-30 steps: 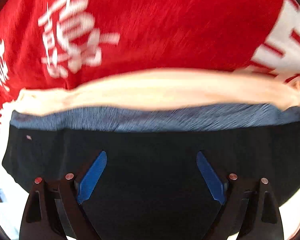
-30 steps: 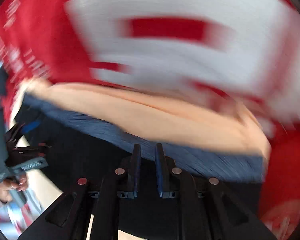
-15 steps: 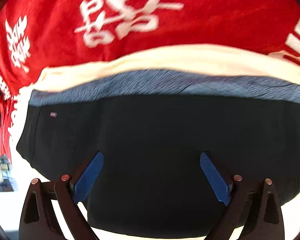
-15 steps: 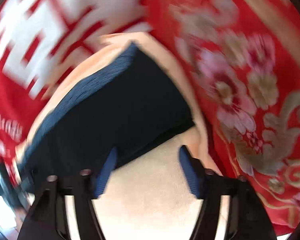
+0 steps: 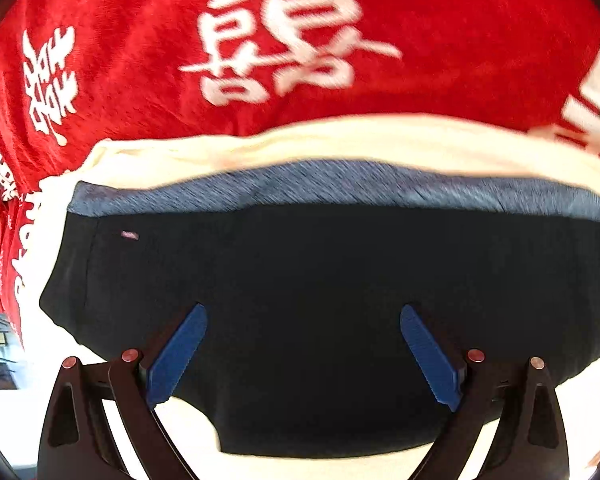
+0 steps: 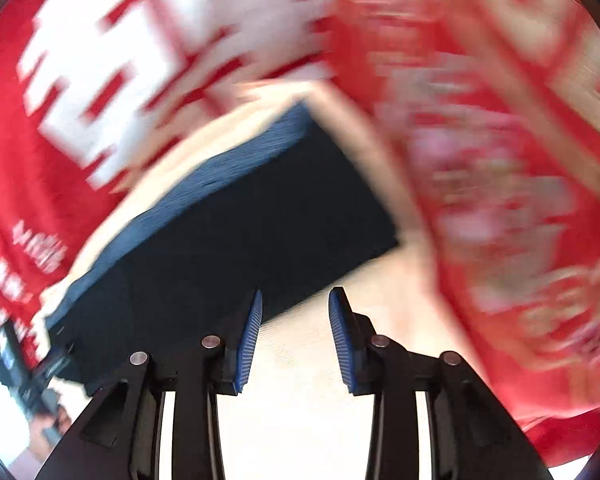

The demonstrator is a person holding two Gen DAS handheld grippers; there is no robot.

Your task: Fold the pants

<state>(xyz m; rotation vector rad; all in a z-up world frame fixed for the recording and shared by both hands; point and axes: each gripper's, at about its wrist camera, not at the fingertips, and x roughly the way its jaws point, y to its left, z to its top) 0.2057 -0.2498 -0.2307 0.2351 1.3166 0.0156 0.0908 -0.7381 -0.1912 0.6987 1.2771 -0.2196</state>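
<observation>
Left gripper (image 5: pixel 303 354): fingers spread wide, blue pads (image 5: pixel 176 354) clear of any cloth, nothing held; it hung over the pants (image 5: pixel 320 300). Right gripper (image 6: pixel 295 330): fingers partly apart, nothing between the pads (image 6: pixel 250 340), only pale surface below; it sat just off the pants' near edge (image 6: pixel 228 248), not touching.

Pants: dark, folded into a compact flat block, w/ a grey-blue ribbed waistband (image 5: pixel 340 184) along the far edge and a small tag near the left corner. They lay flat on a cream cloth (image 5: pixel 340 142) that showed past them on the far side and the right end.

Beyond that: red blanket (image 5: pixel 140 80) w/ white characters, and a floral pattern to the right in the right wrist view (blurred). No containers seen. Lower left of the right wrist view: dark blurred object, could not identify.
</observation>
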